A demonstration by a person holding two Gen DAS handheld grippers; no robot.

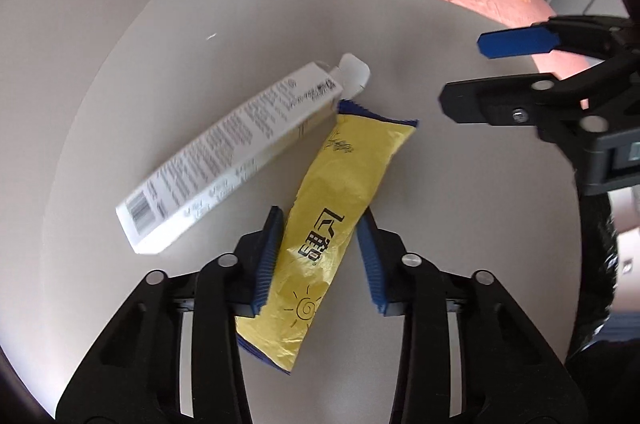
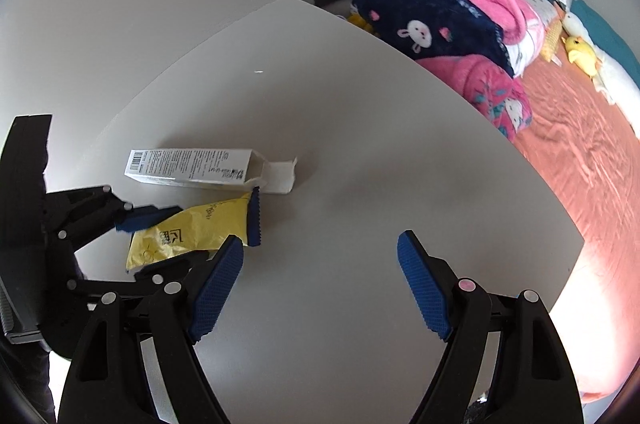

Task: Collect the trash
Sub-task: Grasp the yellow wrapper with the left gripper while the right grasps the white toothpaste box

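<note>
Wrapper (image 1: 324, 244): yellow, crumpled, lying on the table (image 1: 460, 224); near end runs under the left finger, blue edge half hidden.
Left gripper (image 1: 320, 256): fingers straddle the wrapper, gap on both sides, not pinching it.
Box (image 1: 224, 152): white carton just left of the wrapper, far flap open, print too blurred to read; its far end touches or overlaps the wrapper's far corner, cannot tell which.
Right gripper (image 2: 320, 288): spread wide over bare table, holding nothing; seen at the right edge from the left camera, partly cut off.
Beyond the table: navy and pink blankets (image 2: 440, 8), orange bedspread (image 2: 580, 164), yellow toy (image 2: 580, 54).
</note>
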